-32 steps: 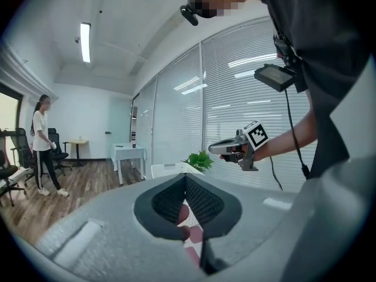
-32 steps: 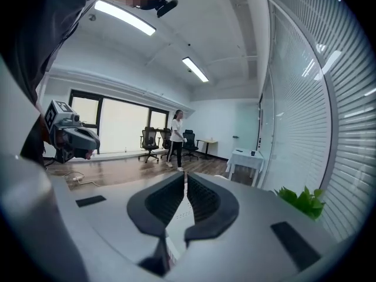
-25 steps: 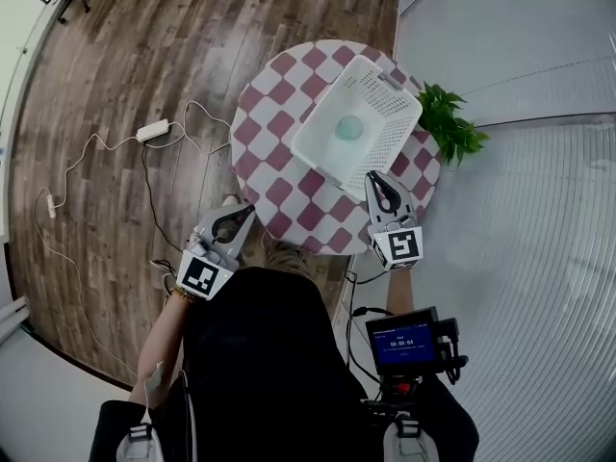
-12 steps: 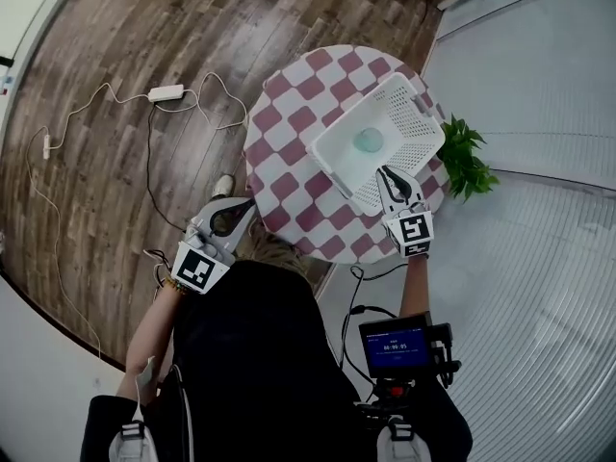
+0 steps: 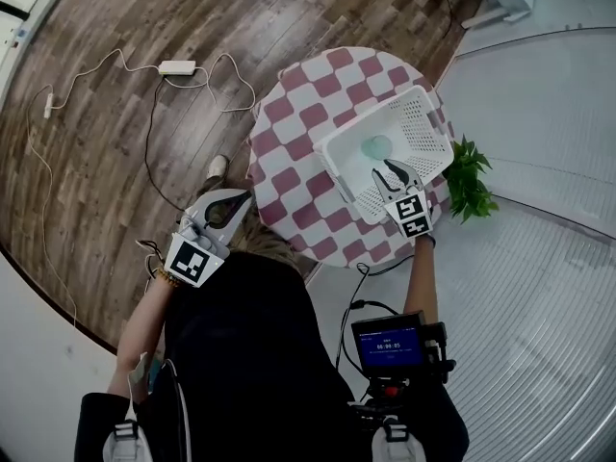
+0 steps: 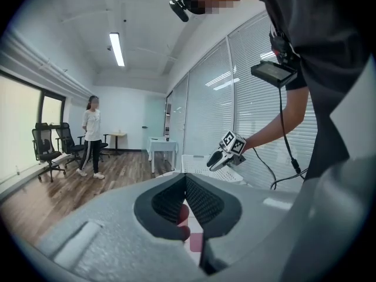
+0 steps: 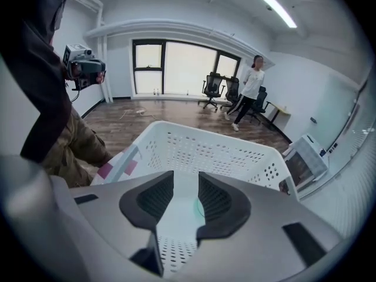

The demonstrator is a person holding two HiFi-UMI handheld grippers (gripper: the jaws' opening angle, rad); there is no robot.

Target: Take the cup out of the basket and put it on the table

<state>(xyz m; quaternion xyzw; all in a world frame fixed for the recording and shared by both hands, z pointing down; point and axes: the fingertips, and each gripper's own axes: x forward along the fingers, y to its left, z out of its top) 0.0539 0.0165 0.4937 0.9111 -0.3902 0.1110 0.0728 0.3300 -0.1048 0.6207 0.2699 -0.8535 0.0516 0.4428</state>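
A pale green cup (image 5: 375, 145) lies on the floor of the white perforated basket (image 5: 424, 126), which stands on the round red-and-white checkered table (image 5: 289, 142). My right gripper (image 5: 393, 170) hangs over the basket's near rim and points at the cup. Its jaws are opening and nothing is between them. Seen along those jaws (image 7: 185, 180), a sliver of the cup (image 7: 199, 207) shows past the right pad, inside the basket (image 7: 205, 150). My left gripper (image 5: 241, 199) is shut and empty, off the table's near-left edge. Its pads (image 6: 185, 181) meet at the tips.
A potted plant (image 5: 469, 176) stands right of the table. A power strip with cables (image 5: 178, 66) lies on the wood floor to the left. A person (image 6: 92, 135) stands far back near office chairs (image 6: 46, 148). A screen device (image 5: 388, 344) hangs at my waist.
My right gripper has moved forward from the table's near edge to over the basket's near rim, and its jaws have parted. The left gripper has kept its place beside the table.
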